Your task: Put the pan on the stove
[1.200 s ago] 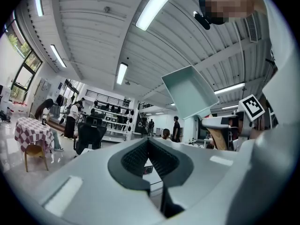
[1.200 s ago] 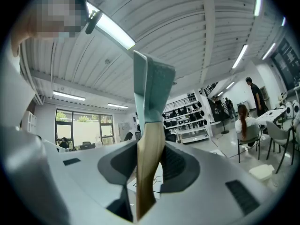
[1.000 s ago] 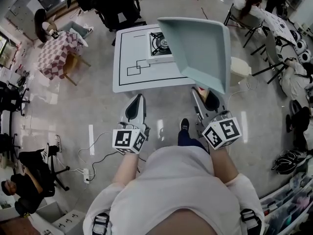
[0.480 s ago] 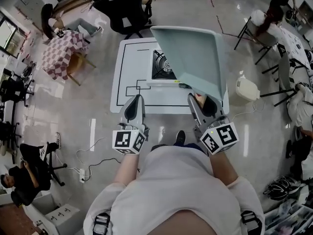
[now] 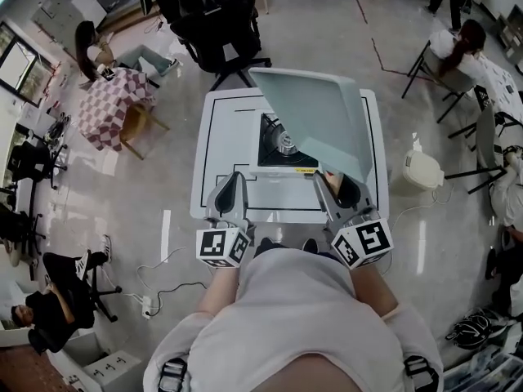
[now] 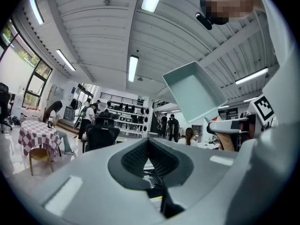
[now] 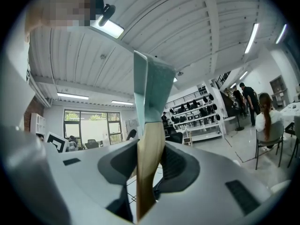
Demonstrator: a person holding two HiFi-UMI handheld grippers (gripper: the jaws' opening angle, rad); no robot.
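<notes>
Pan [image 5: 315, 121] is up in the air right now, not on anything. It's the pale teal square one sitting centre-right in the head view, and it hangs over the right part of the stove [image 5: 274, 141], so only the burner peeks out past the pan's left edge. Its long axis runs from the wooden handle [image 7: 149, 168] at the lower right up toward the top middle of the frame, so the body points away from the person and over the white surface [image 5: 221, 137]. The right claw [image 5: 337, 188] has it: in the right gripper view the jaws are roughly half closed and clamped on that handle from both sides, with the pan's body rising edge-on above them. So the thing lies straight ahead of the right claw, and the stove is ahead of it and a bit to the left in the frame. My guess is the next bit is mostly a nudge left plus a lowering and levelling. The head view looks steeply down though, so I honestly can't tell how high the pan sits above the burner. The left claw [image 5: 229, 193] is at the lower left of the stove near the surface's front edge, well apart from the pan, jaws together with nothing between them. The right one is clearly the nearer hand for this.
</notes>
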